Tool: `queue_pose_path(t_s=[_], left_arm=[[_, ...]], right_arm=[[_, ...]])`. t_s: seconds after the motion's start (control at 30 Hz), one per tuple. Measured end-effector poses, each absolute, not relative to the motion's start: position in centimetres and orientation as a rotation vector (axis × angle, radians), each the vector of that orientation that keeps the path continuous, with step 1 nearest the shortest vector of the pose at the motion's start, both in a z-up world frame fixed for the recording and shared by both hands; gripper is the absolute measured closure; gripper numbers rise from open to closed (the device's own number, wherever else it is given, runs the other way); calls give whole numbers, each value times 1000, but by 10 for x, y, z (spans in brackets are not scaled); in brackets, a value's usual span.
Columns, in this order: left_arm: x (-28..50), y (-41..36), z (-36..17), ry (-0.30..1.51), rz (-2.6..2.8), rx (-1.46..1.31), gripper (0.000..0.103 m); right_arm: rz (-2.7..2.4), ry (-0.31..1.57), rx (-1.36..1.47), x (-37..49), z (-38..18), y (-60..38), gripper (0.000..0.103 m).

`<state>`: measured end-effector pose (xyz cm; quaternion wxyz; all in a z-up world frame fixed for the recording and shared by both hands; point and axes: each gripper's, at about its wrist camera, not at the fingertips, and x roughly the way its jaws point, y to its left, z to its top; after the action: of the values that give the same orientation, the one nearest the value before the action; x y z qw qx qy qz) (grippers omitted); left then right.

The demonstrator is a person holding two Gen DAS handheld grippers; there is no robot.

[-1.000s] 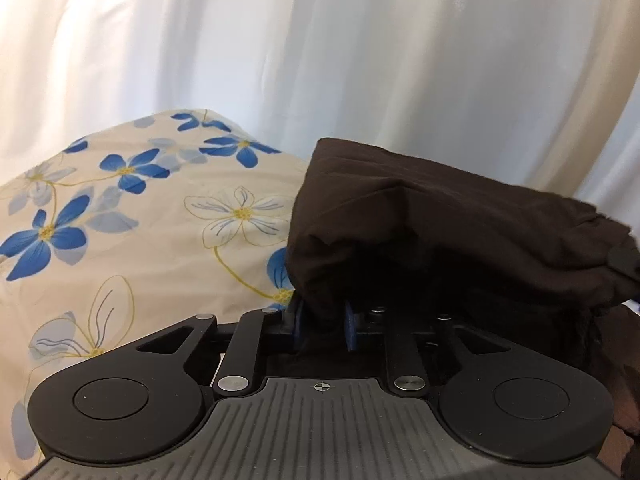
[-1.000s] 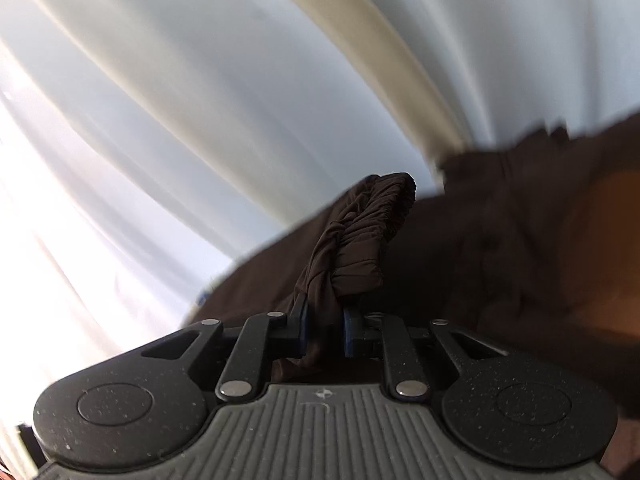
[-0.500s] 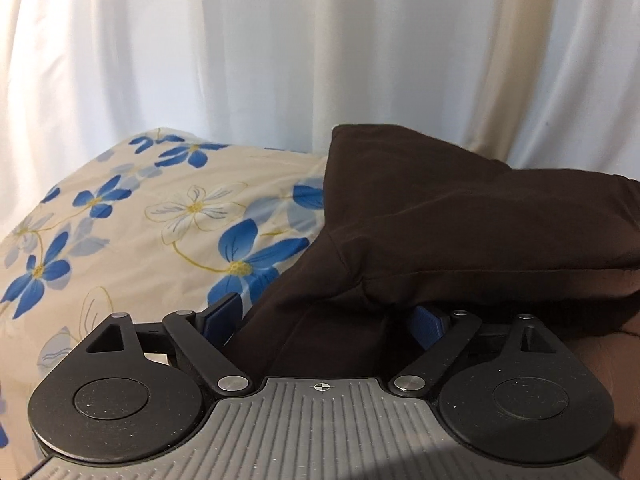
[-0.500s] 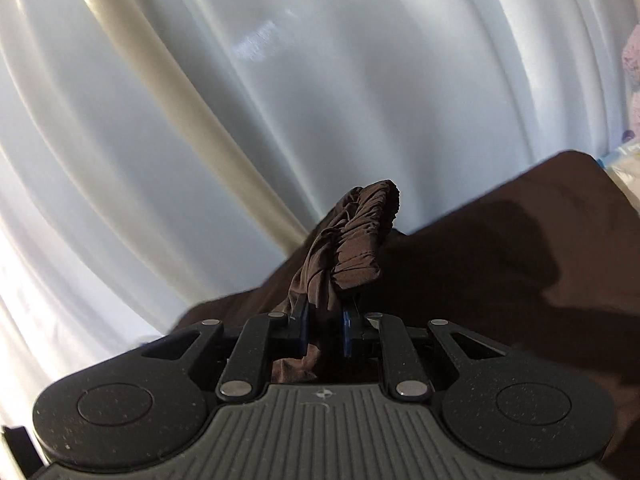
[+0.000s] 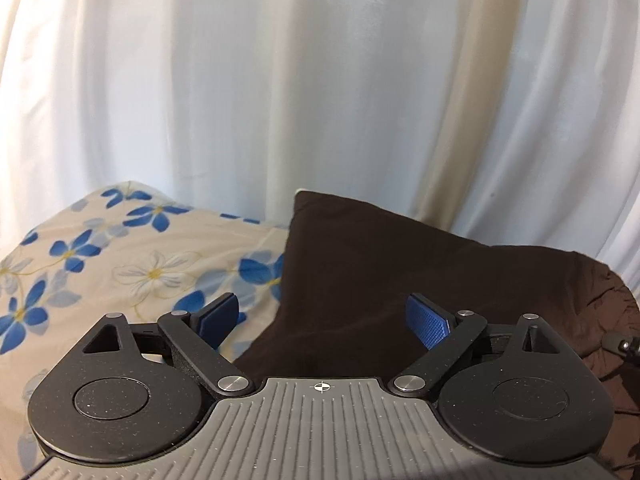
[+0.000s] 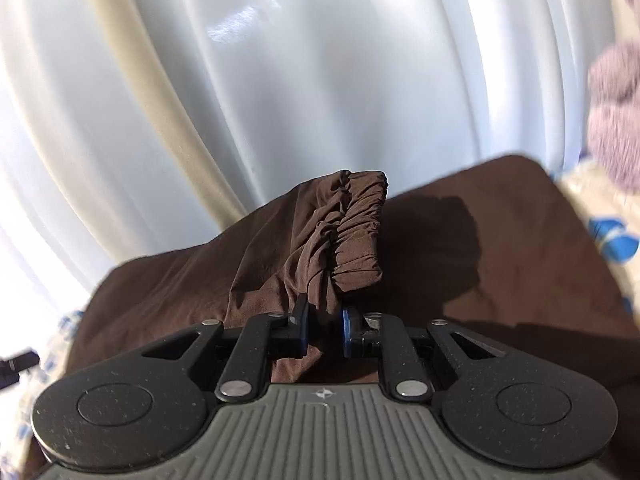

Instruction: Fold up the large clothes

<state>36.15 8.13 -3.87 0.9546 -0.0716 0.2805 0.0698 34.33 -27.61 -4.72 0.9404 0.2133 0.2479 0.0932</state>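
A dark brown garment (image 5: 400, 276) lies folded over on a floral bedsheet (image 5: 120, 264). My left gripper (image 5: 324, 320) is open wide, its blue pads (image 5: 428, 322) apart above the garment's near edge, holding nothing. In the right wrist view my right gripper (image 6: 324, 330) is shut on a bunched, gathered elastic band (image 6: 356, 232) of the same brown garment (image 6: 480, 248), which spreads flat behind it.
White curtains (image 5: 320, 100) hang close behind the bed. A purple fuzzy object (image 6: 616, 112) sits at the right edge of the right wrist view, above a strip of floral sheet (image 6: 608, 236).
My left gripper opened and let go of the garment, which dropped flat on the bed, and it drew back. My right gripper stayed shut on the gathered band and came lower towards the bed.
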Motion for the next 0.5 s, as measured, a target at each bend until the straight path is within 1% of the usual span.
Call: queue_pose_path(t_s=[0.03,0.1,0.17,0.2,0.27,0.33,0.37,0.43,0.5], left_arm=[[369,76,-44,580,133,-150,8],[382,69,-52,605,121,-152,9],[387,66,-54,590,125,-138,9],[389,65,-53,576,135,-126,9],[395,63,-49,552,146,-116,8],[404,60,-44,523,141,-138,8],[410,58,-42,506,134,-151,8],[426,49,-41,468,118,-163,8],[443,39,-47,450,118,-155,8]], right_arm=[[195,526,446,347,-51,-277,88],[223,622,492,362,-68,-281,85],[249,642,554,364,-75,-293,82],[259,628,577,360,-73,-301,76],[233,574,585,346,-62,-314,72],[159,485,546,334,-49,-322,72],[124,432,513,332,-41,-321,70],[100,350,468,338,-26,-312,70],[152,348,488,360,-20,-296,70]])
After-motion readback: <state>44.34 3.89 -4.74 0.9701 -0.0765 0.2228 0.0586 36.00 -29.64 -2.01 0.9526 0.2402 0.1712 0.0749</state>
